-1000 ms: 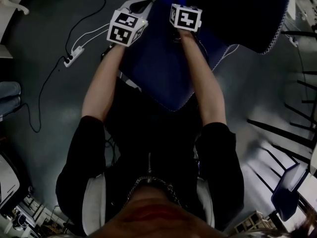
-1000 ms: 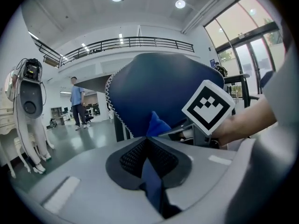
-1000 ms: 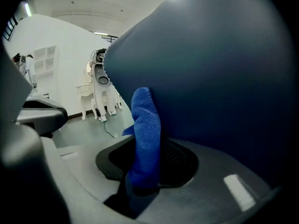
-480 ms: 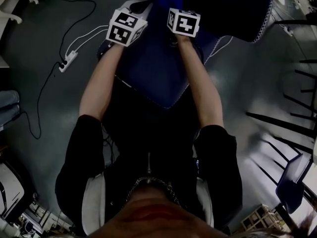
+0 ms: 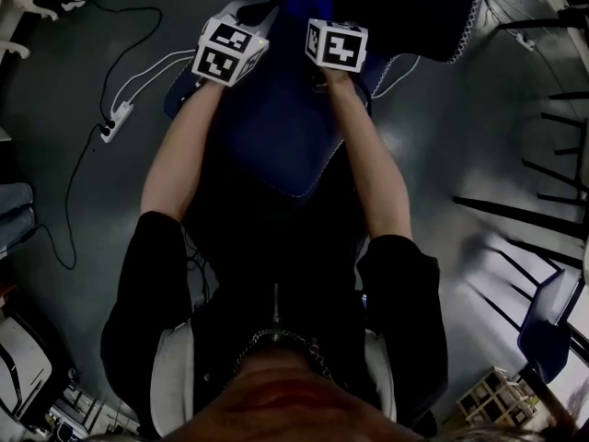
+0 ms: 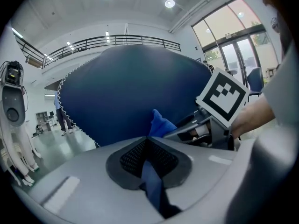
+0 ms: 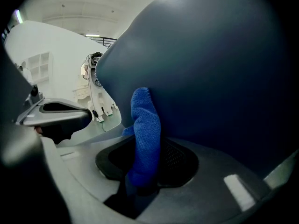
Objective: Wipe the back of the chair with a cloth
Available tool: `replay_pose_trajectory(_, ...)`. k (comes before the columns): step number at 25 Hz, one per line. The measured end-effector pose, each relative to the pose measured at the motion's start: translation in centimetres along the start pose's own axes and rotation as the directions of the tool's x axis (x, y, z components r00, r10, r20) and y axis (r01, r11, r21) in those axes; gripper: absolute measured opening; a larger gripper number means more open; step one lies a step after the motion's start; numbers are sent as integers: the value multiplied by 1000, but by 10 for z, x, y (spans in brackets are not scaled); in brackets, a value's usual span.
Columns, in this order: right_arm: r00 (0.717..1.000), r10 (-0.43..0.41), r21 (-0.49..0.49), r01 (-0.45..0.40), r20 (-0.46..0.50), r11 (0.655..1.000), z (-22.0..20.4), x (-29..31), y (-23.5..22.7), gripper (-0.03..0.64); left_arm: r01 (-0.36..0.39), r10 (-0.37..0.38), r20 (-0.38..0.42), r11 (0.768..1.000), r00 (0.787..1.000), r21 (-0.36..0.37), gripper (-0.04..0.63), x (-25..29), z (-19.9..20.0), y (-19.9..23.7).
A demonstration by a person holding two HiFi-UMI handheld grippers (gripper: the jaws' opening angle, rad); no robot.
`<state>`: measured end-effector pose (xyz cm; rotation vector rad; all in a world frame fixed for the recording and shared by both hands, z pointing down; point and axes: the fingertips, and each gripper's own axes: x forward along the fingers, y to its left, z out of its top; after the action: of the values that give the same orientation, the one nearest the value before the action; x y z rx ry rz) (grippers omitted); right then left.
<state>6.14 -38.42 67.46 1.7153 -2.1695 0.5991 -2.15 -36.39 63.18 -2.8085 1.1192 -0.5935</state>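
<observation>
Two grippers – left gripper [image 6: 148, 158], right gripper [image 7: 142, 169]. One cloth [image 7: 145, 125]. Two chairs – near chair [image 5: 276, 127] at twelve o'clock, far chair [image 5: 543, 325] at four. One power strip [image 5: 115, 122] at ten.

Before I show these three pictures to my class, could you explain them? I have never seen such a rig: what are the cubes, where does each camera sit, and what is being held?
There is no robot here: a person holds a hand-worked gripper in each hand. The black-and-white cubes are parts of those grippers. The top-down picture comes from a camera on the person's head. It shows both arms stretched over a blue chair, with a power strip on the floor. The other two pictures come from a camera riding on each gripper, looking along its jaws. The right gripper has its jaws shut on a blue cloth, close against the chair back. The left gripper pinches a blue strip, apparently the same cloth.
</observation>
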Motion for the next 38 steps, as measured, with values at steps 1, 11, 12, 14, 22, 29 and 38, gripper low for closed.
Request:
replay_pose_trajectory(1, 1000, -1, 0, 1, -1, 1000, -1, -3, -4, 135, 4, -4, -1, 1000, 1000, 6, 9, 1, 1, -2)
replay_pose_trajectory(11, 1000, -18, -2, 18, -15, 1000, -16, -39, -41, 135, 53, -53, 16, 998, 998, 25, 9, 7, 10, -25)
replay_pose_trajectory(12, 1000, -22, -3, 22, -14, 1000, -18, -42, -44, 135, 64, -65, 23, 998, 998, 28, 9, 7, 12, -30)
replay_pose_trajectory(14, 1000, -23, -2, 23, -10, 1000, -22, -46, -52, 135, 87, -88, 37, 996, 995, 34, 9, 7, 16, -39)
replay_pose_trajectory(22, 999, -49, 33, 49, -4, 998, -32, -72, -82, 135, 129, -132, 47, 989, 990, 74, 9, 11, 27, -64)
replay_pose_trajectory(29, 997, -81, 45, 82, -12, 996, -45, -96, -105, 137, 135, -139, 38, 987, 990, 82, 9, 11, 25, -69)
replay_pose_trajectory(38, 996, 1, 59, -6, 93, 998, -45, -152, -105, 135, 73, -81, 80, 993, 994, 97, 9, -10, 35, -52)
